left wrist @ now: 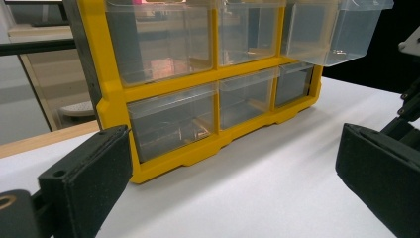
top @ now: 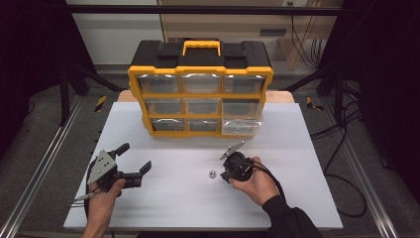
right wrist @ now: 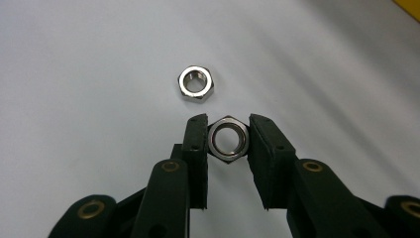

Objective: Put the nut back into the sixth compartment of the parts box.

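Black jaws of the right gripper (right wrist: 227, 124) rose closest to the lens in the right gripper view, and between their pads sat a shiny hex nut (right wrist: 227, 140), clamped from both sides and showing its round bore. Just beyond it a second hex nut (right wrist: 196, 83) lay flat on the white table (right wrist: 84, 59), apart from the jaws. From the high view, the right hand (top: 257, 184) held its gripper low over the tabletop, with a small metal piece lying just to its left. Farther left, the left gripper (top: 133, 159) rested with its jaws spread wide and nothing between them. Behind both stood a yellow-and-black drawer organizer (top: 200, 94), its lower right clear drawer (top: 239, 128) pulled forward.
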`<state>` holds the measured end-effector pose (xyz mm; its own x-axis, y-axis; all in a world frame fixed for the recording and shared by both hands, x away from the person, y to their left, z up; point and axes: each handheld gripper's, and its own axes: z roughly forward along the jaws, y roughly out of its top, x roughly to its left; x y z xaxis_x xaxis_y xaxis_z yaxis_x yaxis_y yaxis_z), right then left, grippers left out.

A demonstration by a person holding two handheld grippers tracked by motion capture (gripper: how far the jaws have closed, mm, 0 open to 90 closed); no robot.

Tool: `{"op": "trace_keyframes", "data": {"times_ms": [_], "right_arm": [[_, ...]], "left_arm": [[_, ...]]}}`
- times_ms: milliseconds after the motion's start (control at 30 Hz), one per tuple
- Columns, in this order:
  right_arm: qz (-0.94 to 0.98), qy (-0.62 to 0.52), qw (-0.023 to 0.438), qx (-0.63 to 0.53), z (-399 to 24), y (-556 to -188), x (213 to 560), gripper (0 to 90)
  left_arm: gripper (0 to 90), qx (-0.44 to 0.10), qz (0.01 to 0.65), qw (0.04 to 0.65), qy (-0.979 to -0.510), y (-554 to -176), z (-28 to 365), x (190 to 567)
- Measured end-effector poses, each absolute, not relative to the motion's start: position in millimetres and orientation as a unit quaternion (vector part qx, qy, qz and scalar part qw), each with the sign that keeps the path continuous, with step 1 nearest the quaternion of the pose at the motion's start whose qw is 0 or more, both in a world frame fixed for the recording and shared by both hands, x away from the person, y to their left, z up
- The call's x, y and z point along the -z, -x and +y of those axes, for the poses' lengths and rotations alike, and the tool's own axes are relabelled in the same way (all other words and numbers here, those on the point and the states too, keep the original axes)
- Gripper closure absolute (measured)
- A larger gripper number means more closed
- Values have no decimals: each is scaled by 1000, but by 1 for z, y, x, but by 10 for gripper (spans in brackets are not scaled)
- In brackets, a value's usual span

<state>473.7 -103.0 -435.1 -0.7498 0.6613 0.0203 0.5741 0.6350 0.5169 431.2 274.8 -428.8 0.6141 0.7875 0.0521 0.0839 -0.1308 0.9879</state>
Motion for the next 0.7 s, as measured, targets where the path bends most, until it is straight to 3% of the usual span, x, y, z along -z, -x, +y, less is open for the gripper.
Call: {"op": "trace_keyframes", "data": {"times_ms": [700], "right_arm": [[872, -353, 130, -312, -145, -461, 415, 700]], "left_arm": [[9, -306, 319, 579, -685, -430, 276, 429]]}}
